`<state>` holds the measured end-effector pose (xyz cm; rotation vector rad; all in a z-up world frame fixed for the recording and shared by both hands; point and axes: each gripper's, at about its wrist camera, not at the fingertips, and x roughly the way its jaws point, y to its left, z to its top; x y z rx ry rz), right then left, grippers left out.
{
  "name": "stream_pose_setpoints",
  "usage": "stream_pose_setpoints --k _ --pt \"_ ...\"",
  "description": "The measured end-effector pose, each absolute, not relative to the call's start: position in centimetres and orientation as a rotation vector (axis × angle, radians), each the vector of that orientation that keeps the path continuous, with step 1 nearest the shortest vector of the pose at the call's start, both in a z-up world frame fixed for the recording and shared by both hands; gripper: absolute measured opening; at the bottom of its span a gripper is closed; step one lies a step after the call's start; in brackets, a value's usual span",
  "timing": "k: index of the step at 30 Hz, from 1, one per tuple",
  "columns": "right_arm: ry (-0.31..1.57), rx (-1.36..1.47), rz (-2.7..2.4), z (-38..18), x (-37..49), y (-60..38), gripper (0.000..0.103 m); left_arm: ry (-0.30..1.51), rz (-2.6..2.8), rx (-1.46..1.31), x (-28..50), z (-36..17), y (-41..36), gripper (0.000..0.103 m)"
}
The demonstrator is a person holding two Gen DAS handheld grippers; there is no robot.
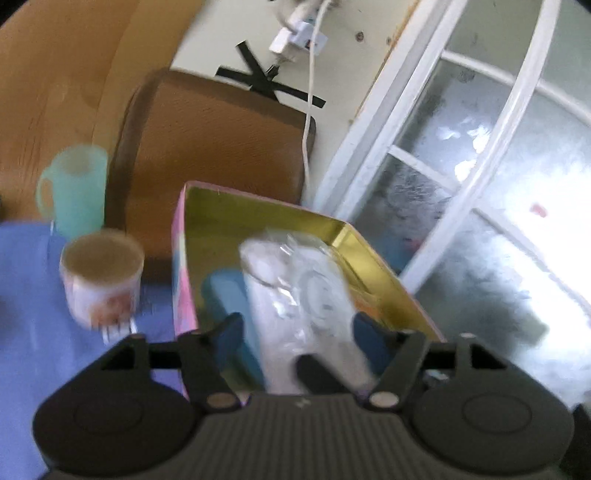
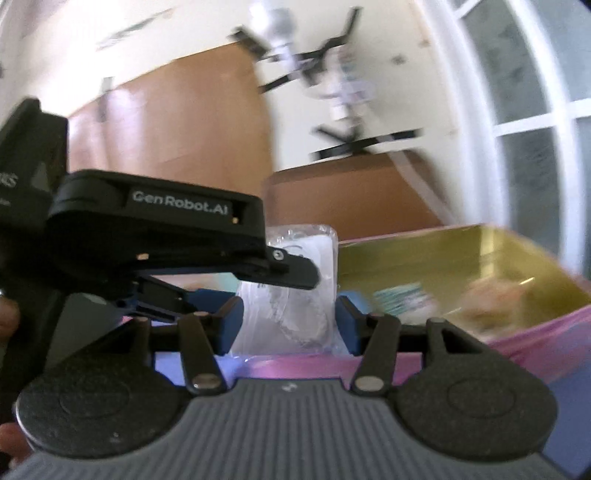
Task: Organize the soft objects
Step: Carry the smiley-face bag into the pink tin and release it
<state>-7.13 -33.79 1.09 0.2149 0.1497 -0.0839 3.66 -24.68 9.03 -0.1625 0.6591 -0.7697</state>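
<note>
Jaws of your right gripper (image 2: 289, 325) squeeze the clear plastic packet (image 2: 295, 295); your left gripper (image 1: 298, 338) stands half open around it, above the pink tin (image 1: 258, 218).

you can read "genrobot.ai" in pale letters on the black side of the left gripper (image 2: 295, 275); nothing else is legible.

Cream wall (image 1: 221, 33) behind, black tape cross (image 1: 266, 83) stuck on it, white plug (image 1: 295, 38) and cable (image 1: 308, 122) hanging. Wooden panel (image 1: 55, 74) at left. White-framed frosted window (image 1: 480, 166) glared bright at right. Brown chair back (image 1: 210, 147) stood near.
</note>
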Motion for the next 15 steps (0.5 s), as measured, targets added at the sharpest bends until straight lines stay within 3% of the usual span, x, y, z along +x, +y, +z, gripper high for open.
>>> stream_pose_setpoints --k 5,15 --pt "0.245 0.173 -0.362 -1.7 -3.5 -38.7 0.062 0.639 -0.699 -0.092 3.4 7.9 -25.9 0.073" --pt "0.179 0.326 -0.290 -0.7 -8.0 -38.1 0.063 0.650 -0.615 0.008 0.6 6.9 -22.4 0.073"
